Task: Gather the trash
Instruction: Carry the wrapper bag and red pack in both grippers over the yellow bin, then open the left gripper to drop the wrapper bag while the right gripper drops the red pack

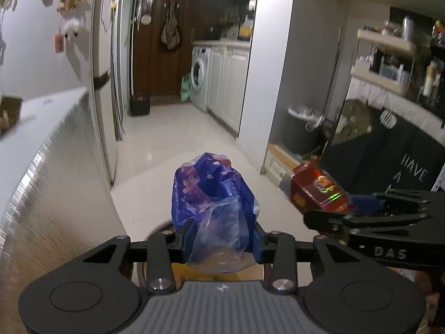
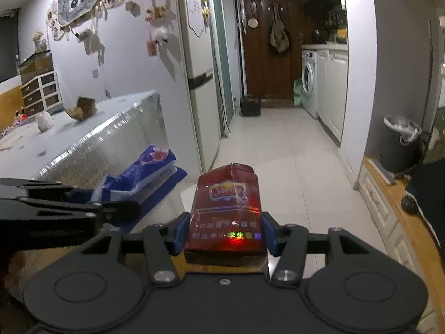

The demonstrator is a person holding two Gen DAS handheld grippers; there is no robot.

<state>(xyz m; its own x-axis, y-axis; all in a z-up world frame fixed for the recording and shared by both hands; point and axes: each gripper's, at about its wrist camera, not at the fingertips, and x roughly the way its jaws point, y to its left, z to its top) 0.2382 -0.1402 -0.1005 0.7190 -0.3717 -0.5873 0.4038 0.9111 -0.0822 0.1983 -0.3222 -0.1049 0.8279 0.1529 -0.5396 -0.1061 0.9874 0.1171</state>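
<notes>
My left gripper is shut on a crumpled blue and purple floral plastic wrapper, which sticks up between the blue pads. In the right wrist view the same wrapper shows at the left, in the left gripper. My right gripper is shut on a red cigarette pack, which stands upright between its pads. The left wrist view shows that pack at the right, in the right gripper. A dark grey bin with a white liner stands ahead on the right, also visible as the bin.
A table with a silver foil side is on the left, with a cardboard scrap and a white crumpled bag on it. A fridge, a washing machine and a tiled floor lie ahead. A wooden-topped low cabinet runs along the right.
</notes>
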